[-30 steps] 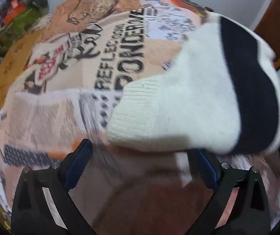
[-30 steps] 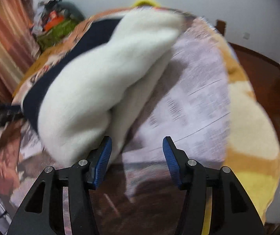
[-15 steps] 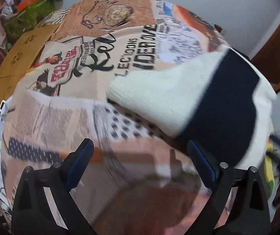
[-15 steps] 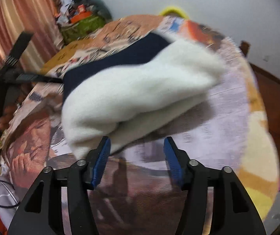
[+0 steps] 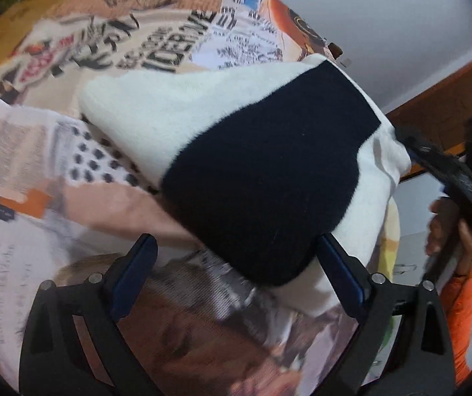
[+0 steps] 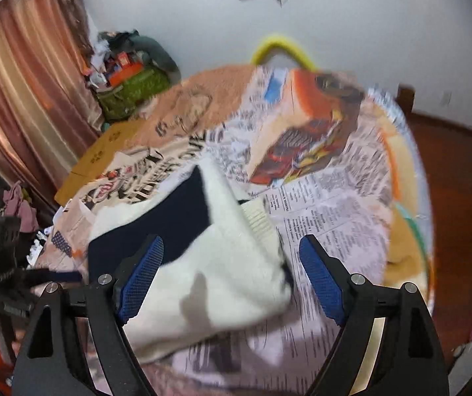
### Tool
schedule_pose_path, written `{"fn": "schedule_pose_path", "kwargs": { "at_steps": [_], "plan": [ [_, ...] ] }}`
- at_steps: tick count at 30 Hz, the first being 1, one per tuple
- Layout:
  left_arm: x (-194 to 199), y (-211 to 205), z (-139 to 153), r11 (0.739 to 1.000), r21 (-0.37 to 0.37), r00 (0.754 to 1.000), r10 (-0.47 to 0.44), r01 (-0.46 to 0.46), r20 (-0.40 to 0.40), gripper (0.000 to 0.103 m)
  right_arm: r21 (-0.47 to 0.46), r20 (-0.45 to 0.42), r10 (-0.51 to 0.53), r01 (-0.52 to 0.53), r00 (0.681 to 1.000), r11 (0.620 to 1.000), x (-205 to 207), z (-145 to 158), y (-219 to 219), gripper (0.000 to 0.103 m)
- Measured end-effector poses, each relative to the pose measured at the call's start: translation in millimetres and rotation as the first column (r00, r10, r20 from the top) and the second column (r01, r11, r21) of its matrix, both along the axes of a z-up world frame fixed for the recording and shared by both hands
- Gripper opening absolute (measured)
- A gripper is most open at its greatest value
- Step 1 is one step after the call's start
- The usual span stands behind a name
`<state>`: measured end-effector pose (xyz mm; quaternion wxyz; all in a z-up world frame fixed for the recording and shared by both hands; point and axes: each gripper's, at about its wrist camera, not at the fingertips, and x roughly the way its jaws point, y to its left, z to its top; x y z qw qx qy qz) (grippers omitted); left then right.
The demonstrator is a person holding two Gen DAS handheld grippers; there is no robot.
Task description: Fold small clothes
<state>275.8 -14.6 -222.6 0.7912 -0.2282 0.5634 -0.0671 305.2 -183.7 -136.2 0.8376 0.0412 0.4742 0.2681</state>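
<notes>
The left gripper (image 5: 236, 264) was held with its blue-padded jaws spread wide and nothing between them, just short of the near edge of a folded cream sweater with a broad navy band (image 5: 262, 178) that lay on a bed under a newspaper-print blanket (image 5: 38, 151). From the other side, the right gripper (image 6: 229, 274) was likewise spread and empty, its left pad (image 6: 142, 275) against or just above the sweater (image 6: 222, 270); contact could not be told through the motion blur. The garment sat bunched near the middle of the blanket (image 6: 335, 204), its ribbed hem (image 6: 257, 217) turned toward the far side. In the left view the right-hand tool (image 5: 450, 175) appeared at the sweater's right edge, gripped by a hand (image 5: 447, 231) above an orange sleeve (image 5: 463, 300). Bare blanket stretched left of the sweater and beyond it toward the far edge of the bed, and to its right as far as a yellow and orange border (image 6: 401, 198). Past the bed's far left corner, a green bag heaped with clutter (image 6: 133, 89) stood against the white wall (image 6: 351, 23), beside a striped pink curtain (image 6: 21, 99). A yellow hoop (image 6: 282, 48) rose behind the bed, and wooden flooring (image 6: 460, 198) lay open on the right.
</notes>
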Motion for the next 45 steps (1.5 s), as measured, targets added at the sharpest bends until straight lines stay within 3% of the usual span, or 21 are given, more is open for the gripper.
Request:
{"fn": "schedule_pose_path", "kwargs": {
  "at_steps": [4, 6, 8, 11, 14, 16, 19, 22, 25, 38, 41, 45],
  "plan": [
    [15.2, -0.7, -12.2, 0.996, -0.083, 1.0, 0.011, -0.012, -0.023, 0.102, -0.013, -0.137, 0.025, -0.026, 0.99, 1.0, 16.4, -32.0, -3.1, 0.082],
    [24.5, -0.5, -19.6, 0.991, -0.132, 0.999, 0.017, -0.021, -0.032, 0.103, 0.041, -0.197, 0.059, -0.052, 0.979, 0.998, 22.5, -49.8, -3.8, 0.084],
    [32.0, -2.9, -23.1, 0.988, -0.154, 1.0, 0.012, -0.016, -0.028, 0.103, 0.088, -0.225, 0.088, -0.069, 0.97, 0.994, 20.1, -56.8, -4.7, 0.088],
    [41.4, -6.6, -26.7, 0.985, -0.17, 1.0, -0.004, 0.0, -0.019, 0.102, 0.074, -0.187, 0.131, -0.119, 0.974, 0.99, 10.4, -59.5, 4.8, 0.091],
    [45.1, -6.0, -28.9, 0.985, -0.174, 1.0, 0.007, -0.009, -0.014, 0.093, 0.077, -0.177, 0.142, -0.131, 0.974, 0.988, 0.5, -59.0, 11.8, 0.082],
    [43.3, -1.4, -26.1, 0.984, -0.176, 1.0, 0.023, -0.024, -0.006, 0.085, 0.105, -0.184, 0.133, -0.115, 0.974, 0.988, -2.9, -57.0, 9.6, 0.066],
    [37.9, 1.9, -14.7, 0.991, -0.131, 0.999, 0.022, -0.017, 0.034, 0.069, 0.107, -0.174, 0.116, -0.099, 0.978, 0.989, -9.5, -49.6, 10.7, 0.051],
    [31.2, 3.5, 3.8, 0.998, -0.068, 0.995, -0.003, 0.01, 0.095, 0.057, 0.078, -0.152, 0.118, -0.107, 0.981, 0.991, -15.8, -39.2, 14.8, 0.044],
    [22.1, 11.9, 24.6, 1.0, -0.005, 0.988, -0.02, 0.021, 0.156, 0.054, 0.067, -0.125, 0.126, -0.118, 0.984, 0.991, -29.0, -25.9, 24.7, 0.04],
    [10.5, 157.4, 91.0, 0.998, 0.05, 0.962, 0.018, -0.033, 0.273, 0.053, 0.136, 0.015, 0.151, -0.152, 0.988, 0.979, -31.1, 23.4, 137.2, 0.038],
    [17.5, 187.4, 92.3, 0.996, 0.083, 0.962, 0.001, -0.025, 0.273, 0.054, 0.177, 0.005, 0.146, -0.144, 0.989, 0.974, -23.3, 18.8, 168.6, 0.038],
    [32.8, 237.0, 65.5, 0.997, 0.054, 0.976, 0.034, -0.047, 0.216, 0.055, 0.2, -0.022, 0.145, -0.138, 0.989, 0.97, -14.1, 1.9, 207.4, 0.038]
  ]
}}
